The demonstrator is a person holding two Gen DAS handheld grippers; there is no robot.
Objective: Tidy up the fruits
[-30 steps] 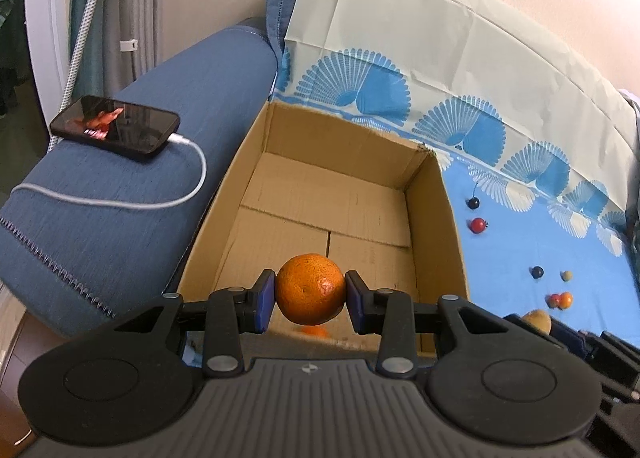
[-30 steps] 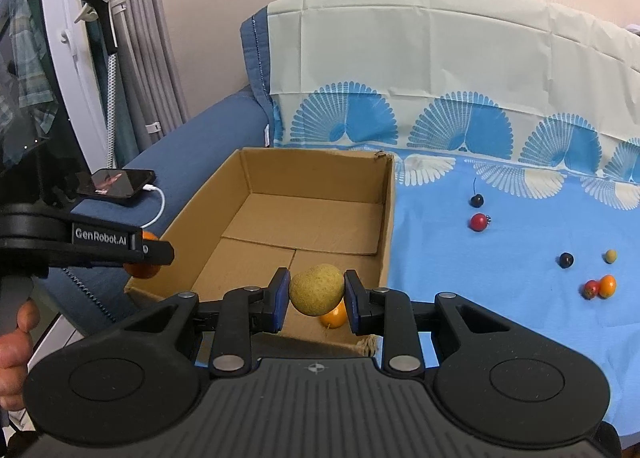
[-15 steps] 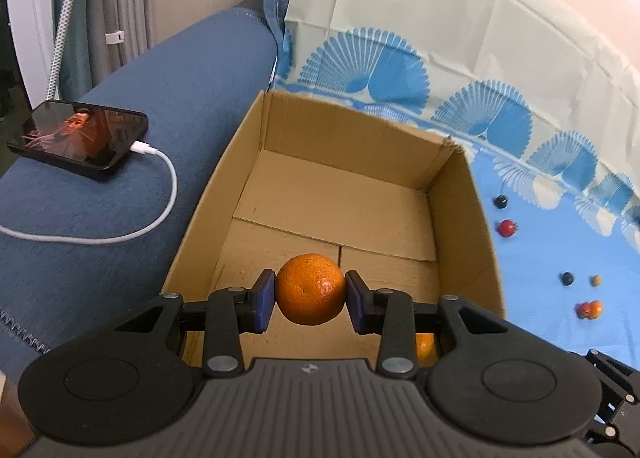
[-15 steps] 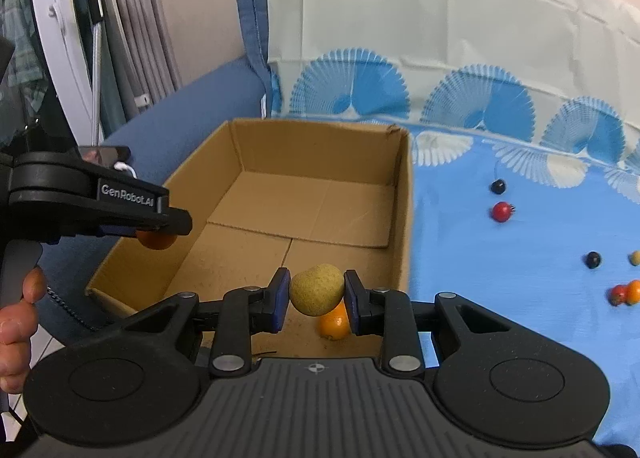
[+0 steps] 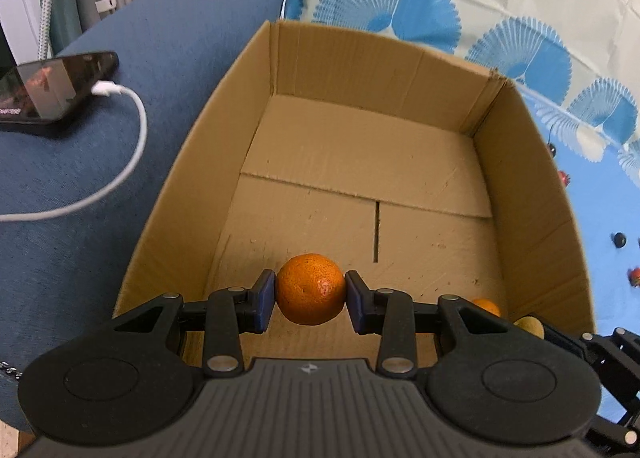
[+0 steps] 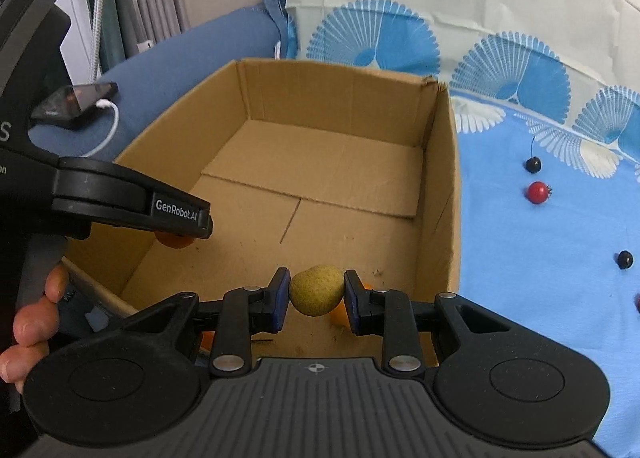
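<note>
Two grippers: each is clamped on one fruit, and both are held over the near end of the cardboard box [image 5: 224, 129].
Left gripper [image 5: 310, 300]: its blue pads are pressed against both sides of an orange mandarin [image 5: 310, 289], which is held above the box floor, near the front wall.
Right gripper [image 6: 317, 297]: its pads are closed on a yellow-green fruit [image 6: 317, 290], held just inside the box's near right corner.
Left gripper from the right wrist view: it is seen side-on [image 6: 182, 232] at the box's left wall, with the mandarin [image 6: 176, 242] showing beneath its finger; the hand [image 6: 30, 322] holding it is seen at the left edge.
Box contents: a small orange fruit [image 5: 485, 306] is lying on the floor at the near right corner, partly hidden behind the right gripper's fingers [image 6: 340, 316].
Blue cloth [image 6: 540, 258]: the box is set on its left part; a red cherry tomato [image 6: 537, 192], a dark cherry with a stem [image 6: 533, 164] and another dark berry [image 6: 625, 259] are scattered to the right of the box, well apart from it.
Sofa arm [image 5: 160, 57]: a phone [image 5: 48, 91] is laid on it, left of the box, with a white cable [image 5: 132, 161] plugged in.
</note>
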